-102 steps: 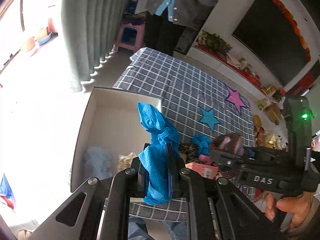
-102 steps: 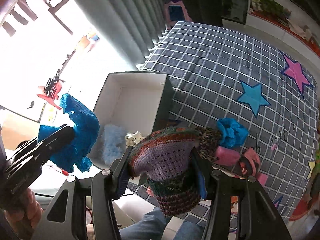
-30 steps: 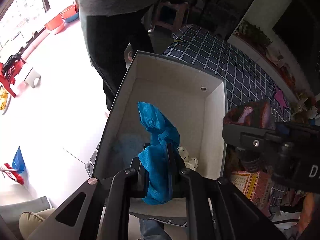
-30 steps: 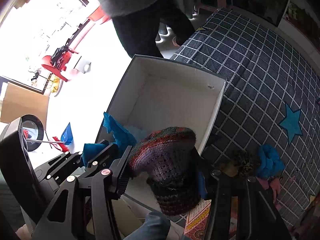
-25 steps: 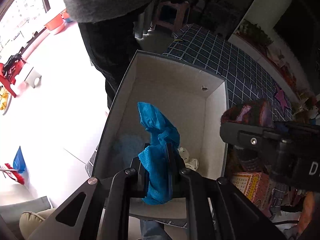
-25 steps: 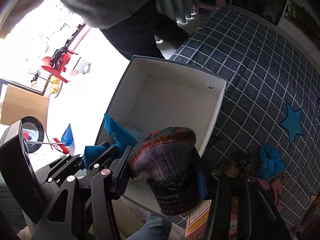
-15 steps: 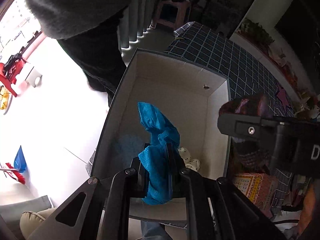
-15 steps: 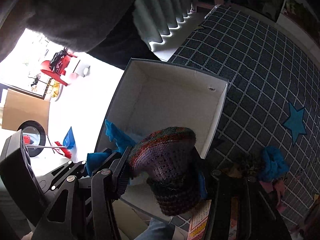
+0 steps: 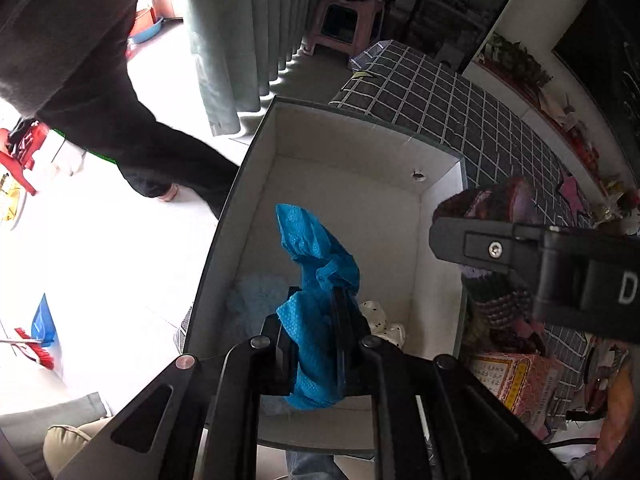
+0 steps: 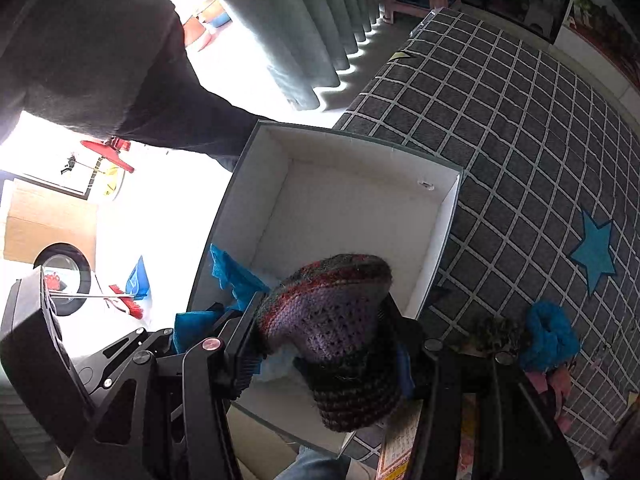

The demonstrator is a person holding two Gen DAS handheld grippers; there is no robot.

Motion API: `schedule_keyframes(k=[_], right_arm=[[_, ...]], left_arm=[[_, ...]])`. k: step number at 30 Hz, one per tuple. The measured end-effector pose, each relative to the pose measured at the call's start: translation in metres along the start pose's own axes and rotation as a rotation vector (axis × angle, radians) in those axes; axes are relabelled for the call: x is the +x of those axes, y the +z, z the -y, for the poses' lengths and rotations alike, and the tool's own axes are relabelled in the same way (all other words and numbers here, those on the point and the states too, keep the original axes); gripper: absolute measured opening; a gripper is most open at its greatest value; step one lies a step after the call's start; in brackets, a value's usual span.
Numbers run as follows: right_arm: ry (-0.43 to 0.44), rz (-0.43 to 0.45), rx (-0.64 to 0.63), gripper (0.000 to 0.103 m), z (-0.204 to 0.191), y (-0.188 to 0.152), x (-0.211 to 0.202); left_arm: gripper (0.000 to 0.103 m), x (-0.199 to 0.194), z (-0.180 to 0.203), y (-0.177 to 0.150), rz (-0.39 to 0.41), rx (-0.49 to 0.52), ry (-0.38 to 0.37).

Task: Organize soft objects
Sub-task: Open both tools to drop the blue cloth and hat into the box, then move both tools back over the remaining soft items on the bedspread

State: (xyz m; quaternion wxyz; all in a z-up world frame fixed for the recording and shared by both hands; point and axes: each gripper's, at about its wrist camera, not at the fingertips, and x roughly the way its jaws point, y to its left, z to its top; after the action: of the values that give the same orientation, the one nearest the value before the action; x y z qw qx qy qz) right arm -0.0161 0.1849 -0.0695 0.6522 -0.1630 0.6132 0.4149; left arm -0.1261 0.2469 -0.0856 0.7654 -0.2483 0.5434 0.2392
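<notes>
My left gripper (image 9: 316, 308) is shut on a crumpled blue cloth (image 9: 316, 264) and hangs over the near end of the open white box (image 9: 360, 152). In the box lie a pale blue fluffy item (image 9: 256, 300) and a white dotted piece (image 9: 380, 322). My right gripper (image 10: 324, 320) is shut on a knitted purple and red hat (image 10: 336, 312), over the box's (image 10: 360, 208) near right corner. The left gripper's blue cloth (image 10: 232, 276) shows at the left of the right wrist view.
A person in dark trousers (image 9: 120, 120) stands on the floor beside the box's left side. On the checked bedspread (image 10: 520, 120) lie a blue scrunchie (image 10: 548, 336), a leopard-print item (image 10: 496, 332), pink cloth (image 10: 556, 384) and a patterned carton (image 9: 516, 380). Grey curtains (image 9: 240, 20) hang behind.
Both grippers came from above the bedspread to over the box and have held still since. The person beside the box has moved leftward, uncovering the curtain.
</notes>
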Motion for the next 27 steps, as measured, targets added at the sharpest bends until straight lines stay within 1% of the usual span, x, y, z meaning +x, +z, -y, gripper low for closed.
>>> schedule_keyframes(k=[4,5,6,7,8,9,10,11,12,13,14,15,16,18,22,27], right_arm=[[0.016,-0.002,0.001,0.056,0.002,0.001,0.001],[0.02,-0.003,0.0,0.062,0.002,0.001,0.002],[0.023,0.001,0.0,0.066,0.004,0.001,0.001],[0.028,0.008,0.0,0.073,0.004,0.003,0.0],[0.029,0.013,0.002,0.079,0.004,0.003,-0.001],[0.027,0.02,0.004,0.08,0.005,0.003,-0.003],[0.022,0.026,0.005,0.08,0.005,0.003,-0.004],[0.019,0.03,0.006,0.08,0.005,0.004,-0.005],[0.017,0.032,0.007,0.08,0.006,0.004,-0.006],[0.014,0.035,0.009,0.081,0.007,0.004,-0.007],[0.008,0.041,0.013,0.092,0.009,0.003,-0.009],[-0.001,0.048,0.016,0.099,0.011,0.003,-0.011],[-0.01,0.061,0.018,0.103,0.013,0.003,-0.014],[-0.028,0.075,0.019,0.103,0.016,0.001,-0.02],[-0.054,0.09,0.004,0.103,0.019,-0.001,-0.027],[-0.044,0.092,0.022,0.103,0.028,-0.003,-0.033]], left_arm=[[0.016,0.0,0.002,-0.001,0.008,0.009,-0.007],[0.018,-0.001,0.003,-0.002,0.012,0.011,-0.005],[0.023,-0.002,0.002,-0.003,0.015,0.013,-0.004],[0.026,-0.001,0.003,-0.003,0.013,0.017,-0.009],[0.034,-0.001,0.004,-0.003,0.01,0.021,-0.012],[0.046,0.0,0.005,-0.004,0.004,0.023,-0.012],[0.055,0.0,0.006,-0.004,0.004,0.024,-0.01],[0.073,0.0,0.006,-0.005,0.01,0.022,-0.007],[0.09,-0.002,0.007,-0.006,0.027,0.02,0.001],[0.092,-0.004,0.008,-0.006,0.044,0.019,0.007],[0.097,-0.006,0.006,-0.006,0.061,0.019,0.014],[0.103,-0.008,0.007,-0.006,0.072,0.02,0.028],[0.103,-0.009,0.006,-0.006,0.076,0.018,0.025],[0.103,-0.008,0.006,-0.004,0.072,0.009,0.008],[0.103,-0.011,0.008,0.0,0.075,0.002,0.001],[0.103,-0.011,0.011,-0.001,0.075,0.008,-0.001]])
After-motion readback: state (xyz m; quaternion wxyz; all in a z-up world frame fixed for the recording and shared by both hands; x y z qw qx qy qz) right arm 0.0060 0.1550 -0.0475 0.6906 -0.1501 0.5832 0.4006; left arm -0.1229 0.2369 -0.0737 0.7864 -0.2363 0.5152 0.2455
